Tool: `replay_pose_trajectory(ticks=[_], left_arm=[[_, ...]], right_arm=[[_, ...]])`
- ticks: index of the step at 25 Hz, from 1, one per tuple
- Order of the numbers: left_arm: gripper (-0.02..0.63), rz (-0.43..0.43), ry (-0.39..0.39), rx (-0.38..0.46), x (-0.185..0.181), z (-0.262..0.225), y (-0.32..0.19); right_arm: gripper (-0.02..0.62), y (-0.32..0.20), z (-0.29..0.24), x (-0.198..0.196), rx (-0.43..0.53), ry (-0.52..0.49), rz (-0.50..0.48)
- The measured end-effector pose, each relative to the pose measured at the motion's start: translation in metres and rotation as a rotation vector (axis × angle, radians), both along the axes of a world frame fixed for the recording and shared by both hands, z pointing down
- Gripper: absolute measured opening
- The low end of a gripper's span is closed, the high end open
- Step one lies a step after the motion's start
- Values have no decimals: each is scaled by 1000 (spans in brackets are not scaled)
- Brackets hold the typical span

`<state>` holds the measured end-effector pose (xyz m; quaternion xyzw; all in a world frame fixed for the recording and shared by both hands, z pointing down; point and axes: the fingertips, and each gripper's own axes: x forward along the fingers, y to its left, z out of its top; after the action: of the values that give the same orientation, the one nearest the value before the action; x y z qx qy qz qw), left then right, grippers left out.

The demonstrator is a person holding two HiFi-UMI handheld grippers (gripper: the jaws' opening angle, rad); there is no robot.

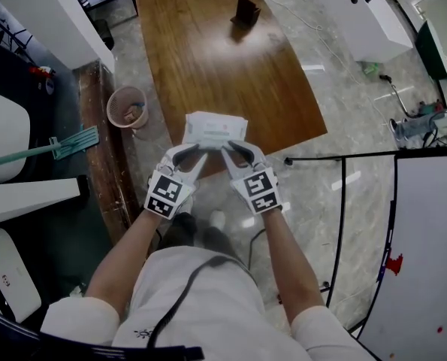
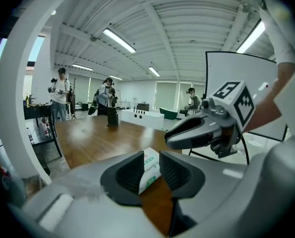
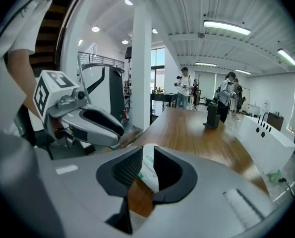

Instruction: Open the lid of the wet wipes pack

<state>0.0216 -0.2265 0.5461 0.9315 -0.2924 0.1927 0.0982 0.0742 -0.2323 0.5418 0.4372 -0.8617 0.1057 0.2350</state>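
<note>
The wet wipes pack [image 1: 215,128] lies flat on the wooden table [image 1: 208,51], close to its near edge and right in front of the person. It is white, with green print showing at its near corners. A paler oblong on top looks like the lid, lying flat, though the head view is too small to be sure.

Both grippers are at the pack's near side, angled in towards each other. The left gripper [image 1: 193,152] is at the near left corner and the right gripper [image 1: 235,151] at the near right corner, their tips just beside each other. In the left gripper view the jaws stand apart, and a corner of the pack shows in the gap with brown table below it. The right gripper view shows jaws parted more narrowly, again with a strip of the pack in the slot. Whether any pad touches the wrapper cannot be told, and neither pair visibly squeezes it.

At the far end of the table a small dark object [image 1: 246,11] stands upright. On the floor to the left is a round waste basket [image 1: 127,105].
</note>
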Motion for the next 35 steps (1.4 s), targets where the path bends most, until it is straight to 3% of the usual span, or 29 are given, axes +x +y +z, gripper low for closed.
replay_pose_trajectory(ticks=[16, 28, 35], left_arm=[[144, 105, -215, -13, 9, 81, -11], [120, 148, -289, -1, 19, 103, -17], [120, 165, -298, -10, 22, 109, -17]], right_arm=[[219, -41, 73, 1, -93, 314, -174], [272, -52, 94, -7, -124, 522, -387], [301, -58, 102, -10, -188, 588, -468]])
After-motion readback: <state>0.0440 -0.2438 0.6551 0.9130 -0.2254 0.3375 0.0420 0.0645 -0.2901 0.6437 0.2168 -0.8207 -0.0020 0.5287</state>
